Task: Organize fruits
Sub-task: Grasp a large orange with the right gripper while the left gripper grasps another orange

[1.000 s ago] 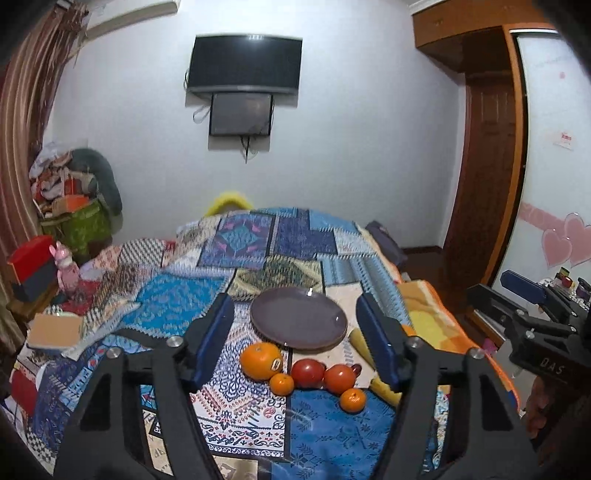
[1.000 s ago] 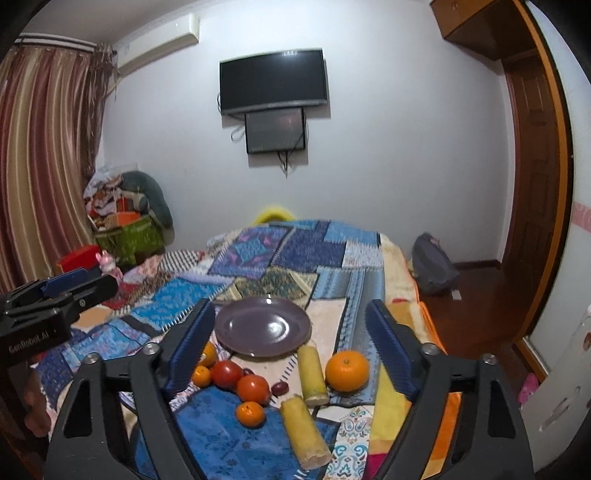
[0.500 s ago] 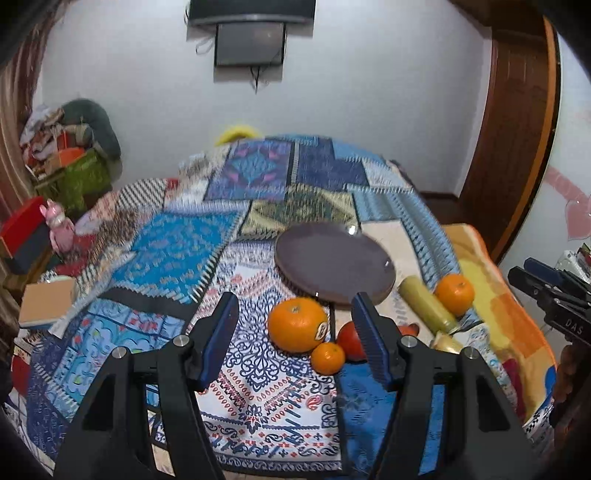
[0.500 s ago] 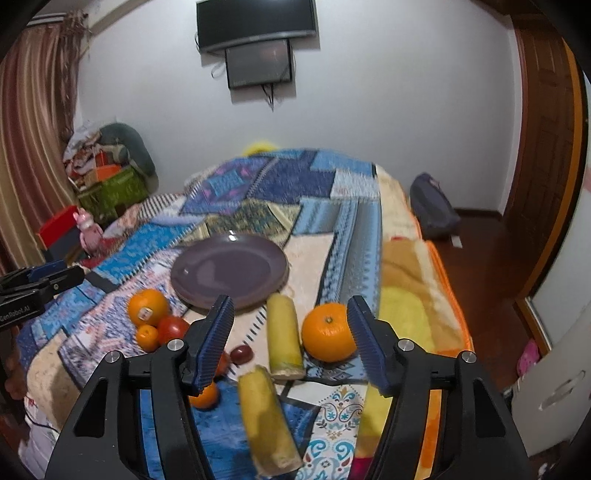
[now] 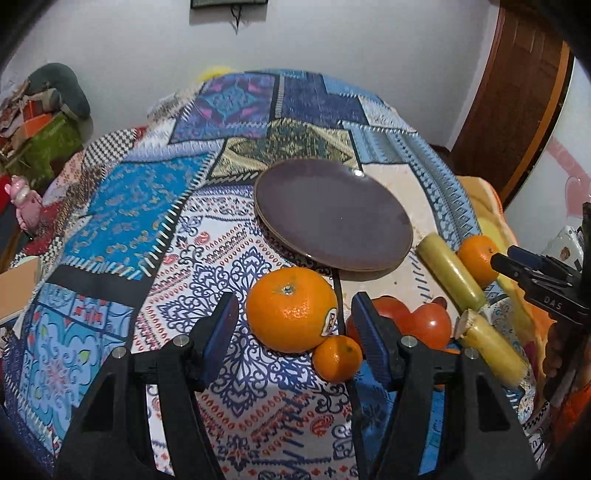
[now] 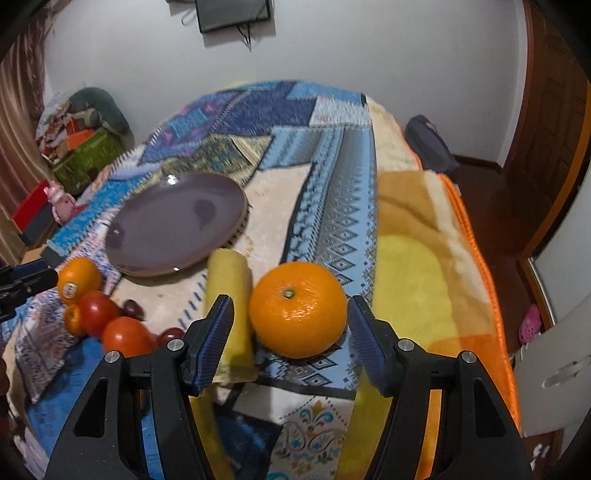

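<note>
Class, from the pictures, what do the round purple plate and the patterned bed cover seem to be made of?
Round purple plate: probably glazed ceramic; smooth, glossy, with a bright glint near its rim. Patterned bed cover: soft printed fabric, matte, draping over the bed; its exact fibre is unclear.

Home bedroom. Bed (image 5: 229, 122) under a patchwork blanket fills the room; wall-mounted TV (image 6: 232, 13) above its far end, wooden door (image 5: 517, 96) on the right, curtain (image 6: 18, 122) on the left, clutter of clothes and boxes (image 6: 81, 129) piled in the corner.

left gripper (image 5: 291, 321) parted, right gripper (image 6: 290, 323) parted
</note>
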A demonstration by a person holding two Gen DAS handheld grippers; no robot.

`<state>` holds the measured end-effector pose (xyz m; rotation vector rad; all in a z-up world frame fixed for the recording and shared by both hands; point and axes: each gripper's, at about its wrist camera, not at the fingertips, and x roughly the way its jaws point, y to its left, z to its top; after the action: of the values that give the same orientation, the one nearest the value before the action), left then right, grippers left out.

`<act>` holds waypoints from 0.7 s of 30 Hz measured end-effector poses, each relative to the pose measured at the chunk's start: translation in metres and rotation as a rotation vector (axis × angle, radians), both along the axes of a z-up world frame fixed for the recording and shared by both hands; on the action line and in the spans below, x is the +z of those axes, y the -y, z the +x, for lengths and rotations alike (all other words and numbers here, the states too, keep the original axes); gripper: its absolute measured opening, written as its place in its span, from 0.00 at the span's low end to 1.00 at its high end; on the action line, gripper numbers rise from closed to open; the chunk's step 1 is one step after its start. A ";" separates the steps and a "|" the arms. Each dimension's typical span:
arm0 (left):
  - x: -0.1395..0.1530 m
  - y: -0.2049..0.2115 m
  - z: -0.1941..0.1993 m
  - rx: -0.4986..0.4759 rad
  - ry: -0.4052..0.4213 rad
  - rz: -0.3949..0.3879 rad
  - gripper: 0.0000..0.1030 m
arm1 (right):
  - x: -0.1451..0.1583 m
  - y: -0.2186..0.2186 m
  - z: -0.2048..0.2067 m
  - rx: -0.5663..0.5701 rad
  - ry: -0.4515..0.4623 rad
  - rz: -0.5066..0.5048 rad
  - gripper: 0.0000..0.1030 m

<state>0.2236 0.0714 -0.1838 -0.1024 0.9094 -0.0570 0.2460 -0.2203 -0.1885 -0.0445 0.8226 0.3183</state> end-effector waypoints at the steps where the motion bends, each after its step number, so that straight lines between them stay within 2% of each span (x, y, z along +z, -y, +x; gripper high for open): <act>1: -0.004 -0.001 0.003 -0.002 -0.011 -0.005 0.62 | -0.003 0.000 0.004 -0.001 -0.011 0.000 0.59; 5: -0.013 0.000 0.012 -0.008 -0.036 -0.014 0.62 | -0.012 0.002 0.010 -0.005 -0.038 0.002 0.59; 13: -0.026 -0.003 0.026 -0.007 -0.071 -0.036 0.63 | -0.020 -0.001 0.019 0.010 -0.060 -0.008 0.67; 21: -0.041 -0.004 0.034 -0.006 -0.131 -0.062 0.65 | -0.025 0.006 0.029 0.005 -0.107 0.065 0.66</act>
<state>0.2579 0.0756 -0.2244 -0.1629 1.0389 -0.0853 0.2752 -0.2265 -0.2139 0.0316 0.9178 0.3544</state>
